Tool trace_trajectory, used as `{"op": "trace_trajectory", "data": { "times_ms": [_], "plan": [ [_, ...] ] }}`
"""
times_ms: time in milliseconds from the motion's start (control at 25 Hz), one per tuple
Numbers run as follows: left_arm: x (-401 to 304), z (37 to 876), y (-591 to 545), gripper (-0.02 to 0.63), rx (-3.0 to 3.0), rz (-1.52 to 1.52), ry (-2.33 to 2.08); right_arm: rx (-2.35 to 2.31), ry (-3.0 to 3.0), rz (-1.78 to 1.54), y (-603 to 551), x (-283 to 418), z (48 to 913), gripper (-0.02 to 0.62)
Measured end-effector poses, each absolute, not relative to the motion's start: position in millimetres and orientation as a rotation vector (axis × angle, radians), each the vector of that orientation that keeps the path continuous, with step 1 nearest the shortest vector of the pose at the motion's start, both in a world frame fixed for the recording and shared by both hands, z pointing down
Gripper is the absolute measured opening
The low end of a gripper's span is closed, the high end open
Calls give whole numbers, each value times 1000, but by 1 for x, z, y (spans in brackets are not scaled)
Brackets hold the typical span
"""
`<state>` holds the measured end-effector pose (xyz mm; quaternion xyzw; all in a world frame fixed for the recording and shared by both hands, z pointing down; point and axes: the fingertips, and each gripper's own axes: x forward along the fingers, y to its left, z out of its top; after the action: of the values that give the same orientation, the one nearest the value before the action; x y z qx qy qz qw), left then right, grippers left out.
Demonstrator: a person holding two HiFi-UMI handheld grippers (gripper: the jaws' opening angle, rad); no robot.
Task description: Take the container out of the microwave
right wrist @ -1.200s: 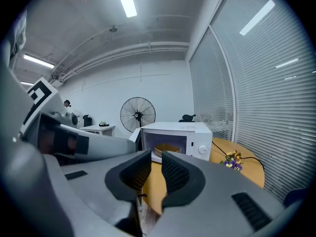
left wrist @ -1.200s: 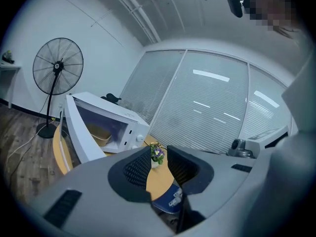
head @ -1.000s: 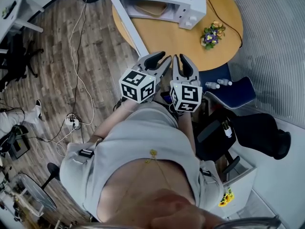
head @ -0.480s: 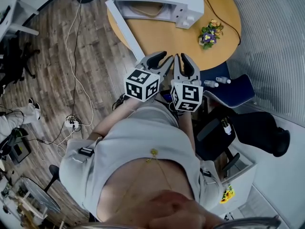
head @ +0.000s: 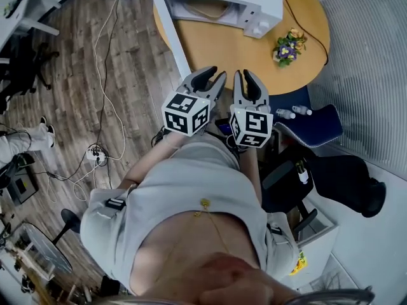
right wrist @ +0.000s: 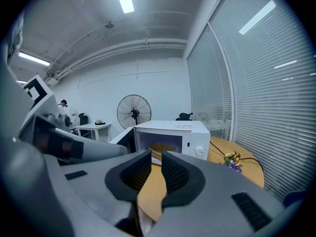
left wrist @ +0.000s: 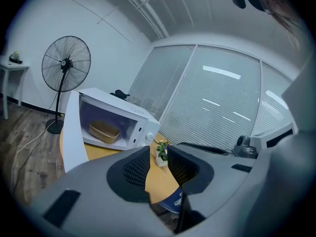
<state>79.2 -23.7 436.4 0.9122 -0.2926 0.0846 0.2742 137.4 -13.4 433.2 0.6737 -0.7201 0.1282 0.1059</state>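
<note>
The container (left wrist: 104, 131) lay on the floor of the microwave (left wrist: 129, 113), at the far side of the round tabletop (head: 232, 49), well apart from both my tools.

Nearest to me, I held the two tools side by side in front of my chest, short of the tabletop's near edge and pointed at the oven. I judged this to be an approach posture. The left tool (head: 214, 77) had its jaws a little apart, and only tabletop showed through the gap. The right tool (head: 243, 76) was likewise parted and held nothing. So both were ready to close on the container, but neither was yet near it.

Farther off, the bare middle of the tabletop left a free path to the oven. The door (left wrist: 72, 132) stood swung out to the left, so the cavity faced me and the brown container showed plainly. A small pot of flowers (head: 289, 45) stood right of the microwave, off my line. A standing fan (left wrist: 65, 62) was beyond, on the floor.
</note>
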Motion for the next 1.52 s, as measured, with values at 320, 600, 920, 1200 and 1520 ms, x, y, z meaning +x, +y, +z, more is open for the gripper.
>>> {"op": "trace_trajectory", "data": {
  "times_ms": [320,600,920,1200,1520],
  "plan": [
    [33,441,-33,112,2402,206,-976,1917,-2182,377,-15,115,437,72],
    [-23,450,-56,112,2303,202,-1194,1878,-2208,374,-17,103,438,74],
    [-3,451,-85,112,2337,203,-1112,1903,-2192,363,-41,107,436,75],
    [11,451,-127,112,2374,196,-1039,1949,-2153,357,-76,114,435,75],
    [13,457,-162,112,2412,196,-976,1964,-2158,375,-119,108,442,75]
  ]
}}
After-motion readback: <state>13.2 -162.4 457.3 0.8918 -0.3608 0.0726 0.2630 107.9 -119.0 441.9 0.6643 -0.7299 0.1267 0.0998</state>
